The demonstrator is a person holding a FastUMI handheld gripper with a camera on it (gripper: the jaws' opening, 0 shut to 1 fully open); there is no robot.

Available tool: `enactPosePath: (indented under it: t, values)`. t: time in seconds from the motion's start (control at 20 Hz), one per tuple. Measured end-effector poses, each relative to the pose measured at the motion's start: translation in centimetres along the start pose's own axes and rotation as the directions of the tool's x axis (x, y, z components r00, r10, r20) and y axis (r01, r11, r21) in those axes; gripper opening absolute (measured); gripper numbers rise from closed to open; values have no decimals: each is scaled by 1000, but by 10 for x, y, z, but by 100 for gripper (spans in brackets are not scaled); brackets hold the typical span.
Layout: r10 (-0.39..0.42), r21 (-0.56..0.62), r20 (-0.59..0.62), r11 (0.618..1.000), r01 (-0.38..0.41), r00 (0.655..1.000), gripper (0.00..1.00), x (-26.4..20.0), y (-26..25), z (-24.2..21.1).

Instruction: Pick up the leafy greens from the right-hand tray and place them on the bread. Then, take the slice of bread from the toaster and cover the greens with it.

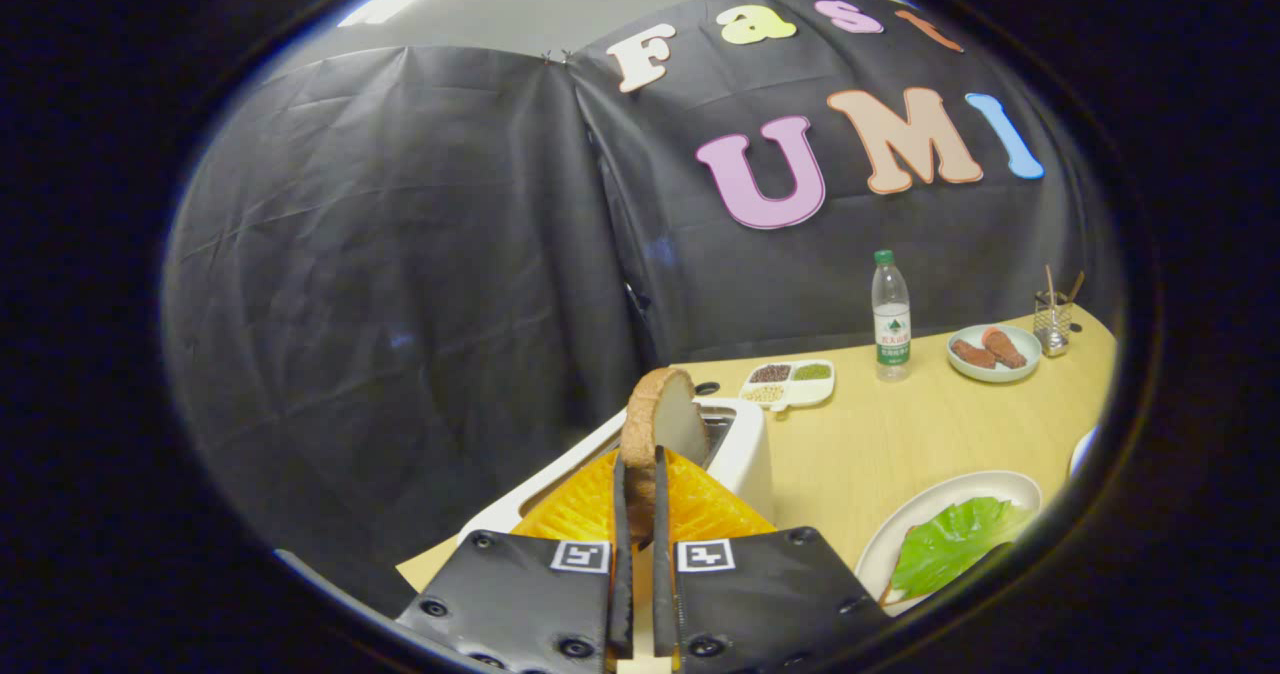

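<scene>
My gripper [638,474] is shut on a slice of bread [658,420], which stands on edge between the fingers with its brown crust to the left. The slice is held just above the slot of the white toaster [742,454] directly beyond the fingers. To the right of the fingers, a white plate [935,514] on the wooden table carries a green leaf [950,546] lying on another slice of bread, of which only a brown edge shows.
Beyond the toaster sits a small white divided dish [790,382] with grains. A water bottle [890,316] stands behind it, then a plate with brown food [993,352] and a wire cup holding sticks [1052,320]. The black cloth wall closes off the back and left.
</scene>
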State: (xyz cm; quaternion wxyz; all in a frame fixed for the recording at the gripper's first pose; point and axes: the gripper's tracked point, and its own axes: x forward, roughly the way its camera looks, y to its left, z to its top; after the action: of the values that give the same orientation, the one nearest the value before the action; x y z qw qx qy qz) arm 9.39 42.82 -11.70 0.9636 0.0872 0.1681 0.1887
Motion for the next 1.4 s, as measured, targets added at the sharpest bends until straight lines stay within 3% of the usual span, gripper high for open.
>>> enactPosePath:
  t: [0.45, 0.7, 0.9, 1.05, 1.25, 1.4]
  values:
    - [20, 107, 229, 993, -45, 973, 11, -38, -17, 67]
    - [-61, 235, 348, 972, -24, 936, 10, -72, -67, 98]
    - [-182, 351, 314, 934, 64, 932, 10, -88, -137, 82]
    - [-226, 422, 281, 902, 91, 933, 10, -97, -173, 67]
    - [-231, 451, 262, 887, 92, 937, 10, -111, -194, 41]
    - [-184, 515, 228, 856, 42, 956, 10, -108, -193, 11]
